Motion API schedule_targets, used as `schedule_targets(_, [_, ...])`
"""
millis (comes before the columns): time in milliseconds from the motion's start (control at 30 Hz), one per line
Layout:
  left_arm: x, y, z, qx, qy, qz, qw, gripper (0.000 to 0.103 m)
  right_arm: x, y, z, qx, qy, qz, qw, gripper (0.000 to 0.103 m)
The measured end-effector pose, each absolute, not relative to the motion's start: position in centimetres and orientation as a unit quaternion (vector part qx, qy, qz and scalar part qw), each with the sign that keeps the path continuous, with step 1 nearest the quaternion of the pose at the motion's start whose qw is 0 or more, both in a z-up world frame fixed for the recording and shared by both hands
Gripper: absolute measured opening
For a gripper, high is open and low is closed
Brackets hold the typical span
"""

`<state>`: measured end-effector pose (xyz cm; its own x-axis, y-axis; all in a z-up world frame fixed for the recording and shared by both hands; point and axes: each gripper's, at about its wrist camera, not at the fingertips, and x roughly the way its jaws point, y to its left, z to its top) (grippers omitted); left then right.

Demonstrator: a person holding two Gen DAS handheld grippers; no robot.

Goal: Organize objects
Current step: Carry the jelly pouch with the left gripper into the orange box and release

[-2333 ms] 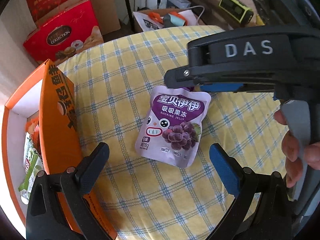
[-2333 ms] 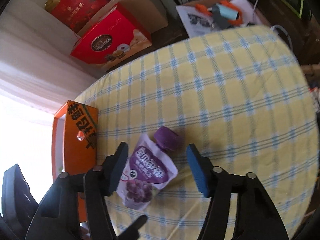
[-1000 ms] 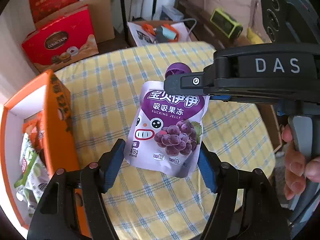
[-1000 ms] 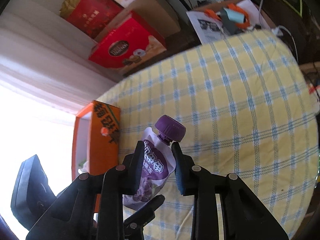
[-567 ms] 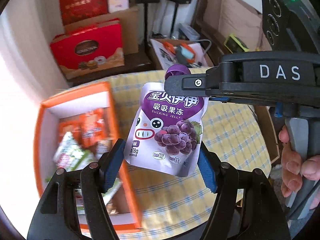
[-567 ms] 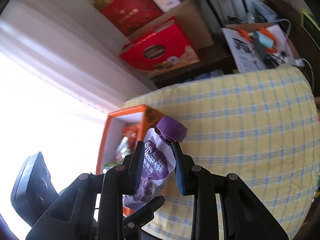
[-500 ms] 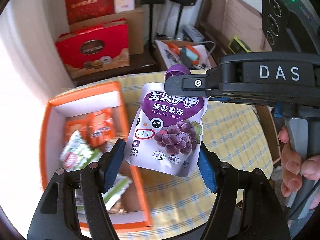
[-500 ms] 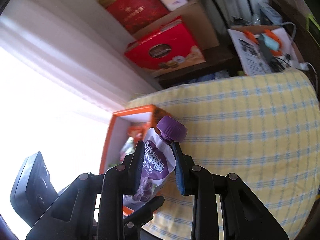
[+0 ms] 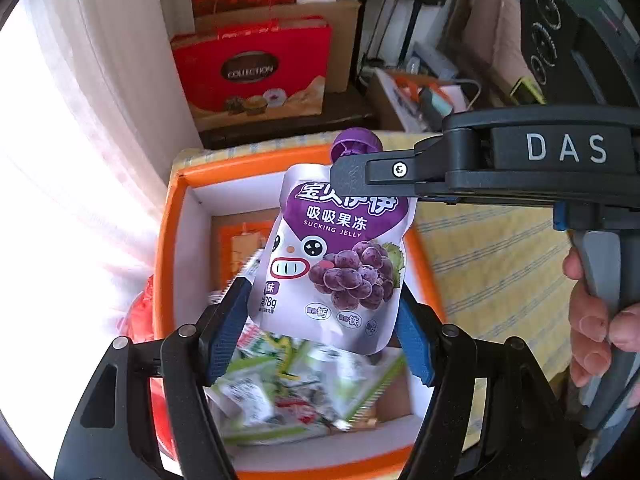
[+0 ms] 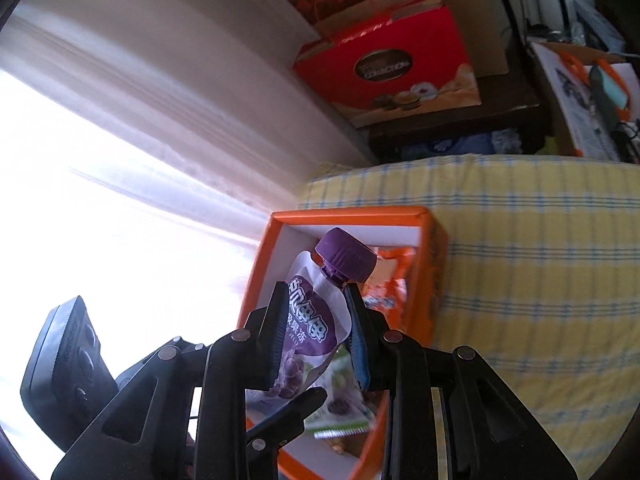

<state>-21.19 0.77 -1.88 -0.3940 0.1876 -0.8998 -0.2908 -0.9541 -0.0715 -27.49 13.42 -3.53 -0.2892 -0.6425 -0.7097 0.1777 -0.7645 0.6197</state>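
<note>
At the left edge of the surface (image 10: 540, 248), under its yellow checked cloth, sits my orange box (image 9: 168, 240), white inside, with orange packets (image 9: 244, 244) at its far end and a blurred heap of green and white snack packets (image 9: 296, 384) nearer to me. My left gripper (image 9: 320, 332) hangs over that box with its jaws spread; the bottom of the purple jelly pouch (image 9: 336, 264) hangs between the two blue pads, and I cannot tell whether either pad touches it. The pouch is upright in the air above the open box, its grape picture facing my left camera and its purple cap (image 9: 356, 142) on top. My right gripper (image 10: 316, 336) comes in from the right side and its jaws are pinching the upper part of the pouch just below the cap, so the pouch hangs from that grip. My right hand (image 9: 596, 320) is wrapped around the grey handle at the right edge of the left view. Beyond the far edge of the surface, a red gift box (image 9: 256, 76) stands against brown cardboard boxes (image 9: 340, 32), and further right lies an open carton of orange and teal odds and ends (image 10: 600, 92).
</note>
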Motion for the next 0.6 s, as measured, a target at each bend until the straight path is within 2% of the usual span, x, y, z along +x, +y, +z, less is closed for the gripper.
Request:
schedule_targets(333, [-24.2,-1.4,-6.0,-0.556,0.073,0.818,0.131,0.066,-29.5,10.7,-7.0,0.562,-0.192,-0.765,0.248,0.029])
schedule_targets(600, [-22.7,-1.3,-6.6,-0.545,0.123,0.822,0.111,0.066,-28.5,11.3,-6.3,0.559,-0.168,-0.777,0.237,0.029])
